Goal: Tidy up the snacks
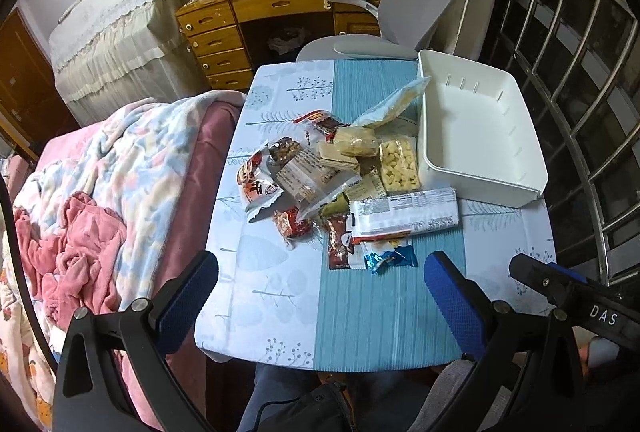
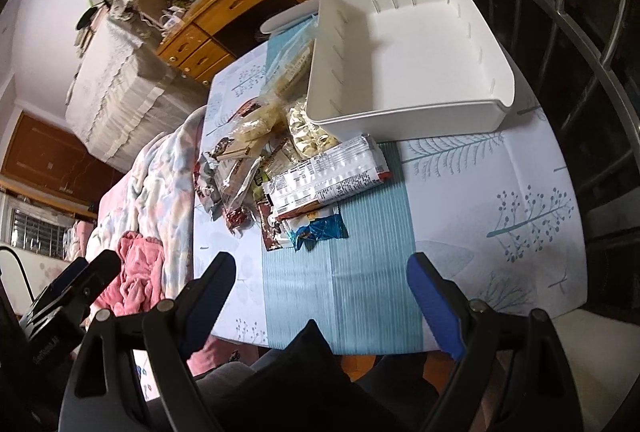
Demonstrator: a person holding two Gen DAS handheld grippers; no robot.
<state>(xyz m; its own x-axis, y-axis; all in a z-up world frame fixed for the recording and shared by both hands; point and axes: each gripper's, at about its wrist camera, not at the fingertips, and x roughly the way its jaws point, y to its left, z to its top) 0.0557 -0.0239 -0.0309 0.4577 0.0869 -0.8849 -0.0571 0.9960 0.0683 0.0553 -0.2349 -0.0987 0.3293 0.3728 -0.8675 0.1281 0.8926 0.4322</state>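
Observation:
A pile of snack packets (image 1: 336,176) lies in the middle of the small table (image 1: 280,296), also in the right wrist view (image 2: 280,168). A long white-and-silver packet (image 1: 404,212) (image 2: 328,176) lies on top at the near side, with a small blue packet (image 1: 390,258) (image 2: 320,228) in front of it. An empty white bin (image 1: 476,128) (image 2: 404,60) stands at the pile's right. My left gripper (image 1: 320,284) is open and empty above the table's near edge. My right gripper (image 2: 320,284) is open and empty, also near the front edge, short of the pile.
A bed with a pink and pale blanket (image 1: 108,192) borders the table's left. A grey office chair (image 1: 404,12) and a wooden desk (image 1: 248,12) stand behind the table. A metal window grille (image 1: 580,92) is close on the right.

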